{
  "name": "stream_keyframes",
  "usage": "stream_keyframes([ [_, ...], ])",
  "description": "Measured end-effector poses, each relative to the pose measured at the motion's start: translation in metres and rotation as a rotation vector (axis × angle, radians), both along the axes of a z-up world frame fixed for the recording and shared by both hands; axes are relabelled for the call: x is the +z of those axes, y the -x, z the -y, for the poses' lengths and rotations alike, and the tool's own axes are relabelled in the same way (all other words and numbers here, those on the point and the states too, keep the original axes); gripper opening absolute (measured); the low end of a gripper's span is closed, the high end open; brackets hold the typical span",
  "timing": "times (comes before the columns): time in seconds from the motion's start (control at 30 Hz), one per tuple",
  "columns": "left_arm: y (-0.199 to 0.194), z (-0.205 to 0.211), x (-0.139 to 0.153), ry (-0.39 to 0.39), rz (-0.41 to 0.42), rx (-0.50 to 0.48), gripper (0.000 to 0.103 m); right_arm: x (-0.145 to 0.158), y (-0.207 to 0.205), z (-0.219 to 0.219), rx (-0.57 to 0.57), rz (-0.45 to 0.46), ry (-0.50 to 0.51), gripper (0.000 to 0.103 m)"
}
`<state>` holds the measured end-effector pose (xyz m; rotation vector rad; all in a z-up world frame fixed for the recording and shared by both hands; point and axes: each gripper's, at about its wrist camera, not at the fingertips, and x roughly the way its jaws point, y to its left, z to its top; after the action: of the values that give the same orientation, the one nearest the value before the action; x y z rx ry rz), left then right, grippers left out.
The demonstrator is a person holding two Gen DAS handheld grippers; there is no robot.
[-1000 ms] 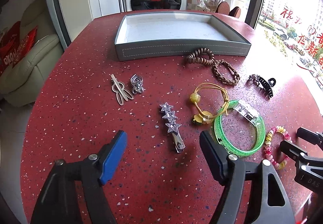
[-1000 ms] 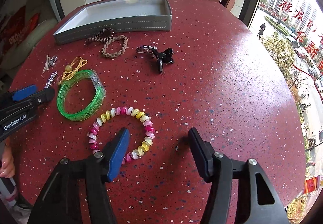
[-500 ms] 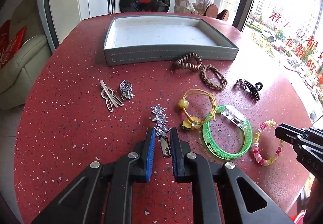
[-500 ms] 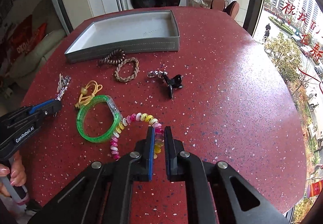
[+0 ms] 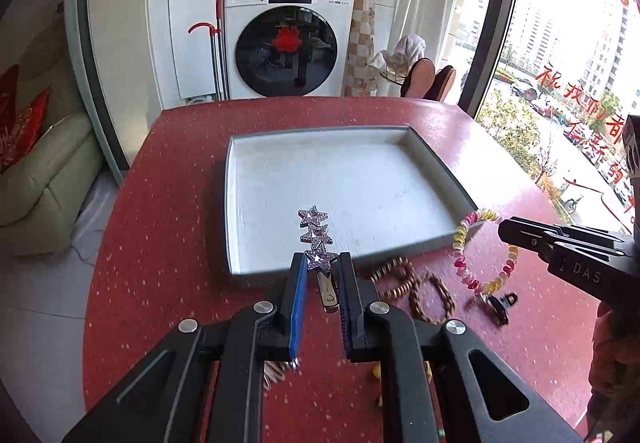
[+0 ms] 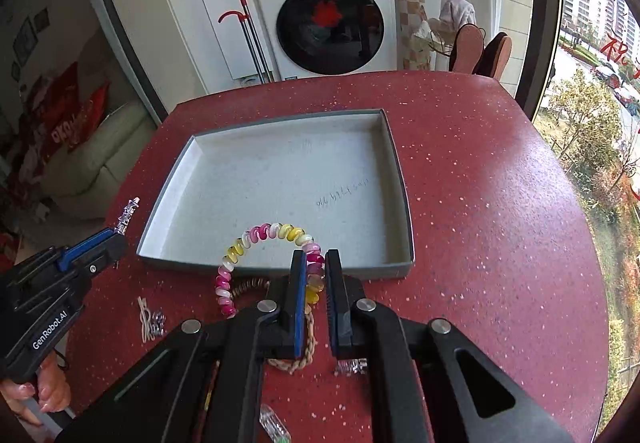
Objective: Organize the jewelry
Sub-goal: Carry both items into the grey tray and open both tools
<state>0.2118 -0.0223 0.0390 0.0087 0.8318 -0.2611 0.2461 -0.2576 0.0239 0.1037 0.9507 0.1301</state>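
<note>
Both grippers carrying jewelry toward the grey tray [image 5: 436,163].

Left gripper [image 5: 320,279] fingers are clamping the stiff, light star hair clip [image 5: 317,243] by its metal tail; right gripper [image 6: 311,275] fingers are pinching the springy, slippery beaded bracelet [image 6: 256,239]. Braided bracelets [image 5: 416,287] are lying at 6 o'clock of the tray on the surface [image 5: 168,243].

One second ago both grippers had wide jaws above the counter [image 5: 160,243]. Now the left gripper [image 5: 322,267] has closed on the star clip [image 5: 316,239] and lifted it, the stars sticking out ahead of the jaws. The right gripper [image 6: 316,263] has closed on the bead bracelet [image 6: 264,235] and lifted it too.
</note>
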Motion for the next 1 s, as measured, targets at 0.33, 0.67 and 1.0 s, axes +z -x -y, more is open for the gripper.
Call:
stream_keyframes([
  [0.33, -0.118, 0.028, -0.043, -0.083, -0.067, 0.012, 0.033, -0.049, -0.097, 0.009, -0.065, -0.072, 0.004, 0.010],
  [0.67, -0.154, 0.052, -0.089, -0.197, -0.128, 0.021, 0.033, -0.084, -0.108, 0.015, -0.064, -0.114, 0.012, 0.011],
  [1.0, -0.146, 0.053, -0.085, -0.225, -0.104, 0.047, 0.033, -0.061, -0.095, 0.019, -0.057, -0.061, -0.054, 0.049],
])
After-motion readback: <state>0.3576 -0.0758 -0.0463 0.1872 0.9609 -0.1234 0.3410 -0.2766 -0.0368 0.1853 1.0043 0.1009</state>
